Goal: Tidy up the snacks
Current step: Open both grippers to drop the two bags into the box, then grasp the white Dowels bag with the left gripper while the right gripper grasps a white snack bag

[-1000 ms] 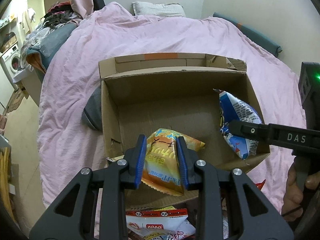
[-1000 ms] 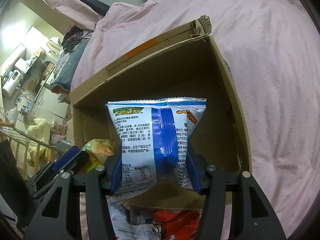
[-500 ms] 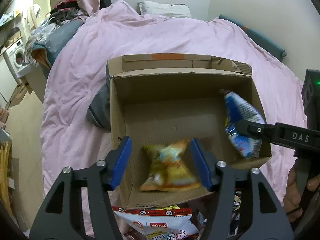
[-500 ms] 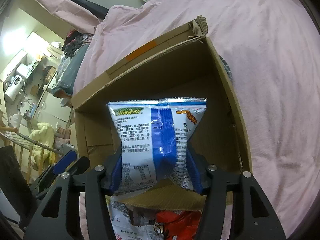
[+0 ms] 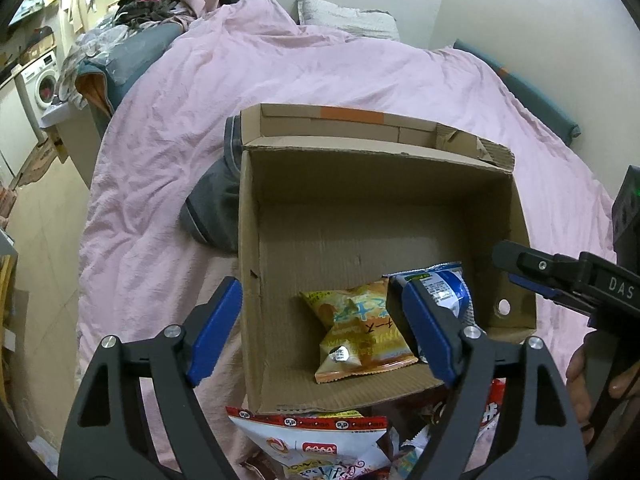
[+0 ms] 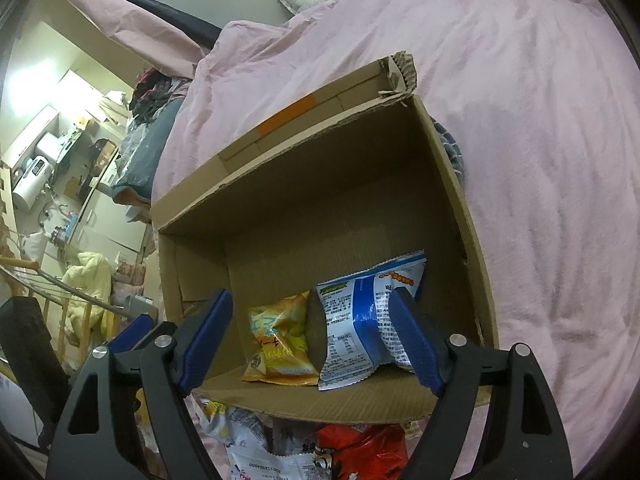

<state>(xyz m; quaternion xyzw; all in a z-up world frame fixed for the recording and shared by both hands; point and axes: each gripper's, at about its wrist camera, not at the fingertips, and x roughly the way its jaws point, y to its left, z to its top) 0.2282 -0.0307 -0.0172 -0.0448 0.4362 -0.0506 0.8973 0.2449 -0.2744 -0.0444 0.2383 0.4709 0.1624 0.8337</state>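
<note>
step: release into the open brown corrugated cardboard box (image 5: 360, 216); two packets already lie on its floor, several more not yet packed
left gripper (image 5: 320, 332): blue-padded jaws apart and opening, nothing clamped; hangs over the box's near-left corner
right gripper (image 6: 310, 338): jaws apart and opening; blue-and-white foil snack bag (image 6: 360, 332) sits between them, right pad looks to overlap its edge, contact unclear, no squeeze seen
yellow-orange crinkly snack packet (image 5: 356, 332): flat on box floor, near front wall, just beside the blue-and-white bag
blue-and-white bag position: front right of box, leaning, partly propped
box location: on the pink wrinkled bed cover (image 5: 168, 128); far flap has an orange tape strip
remaining snacks: white-and-red printed packet (image 5: 316, 440) and red glossy packet (image 6: 360, 452) on the bed in front of the box
next move: likely lift both grippers clear of the box, swing to the front pile, pinch one packet each by a flat face
handling: foil bags puffy, slippery, crush easily; light grip advisable
</note>
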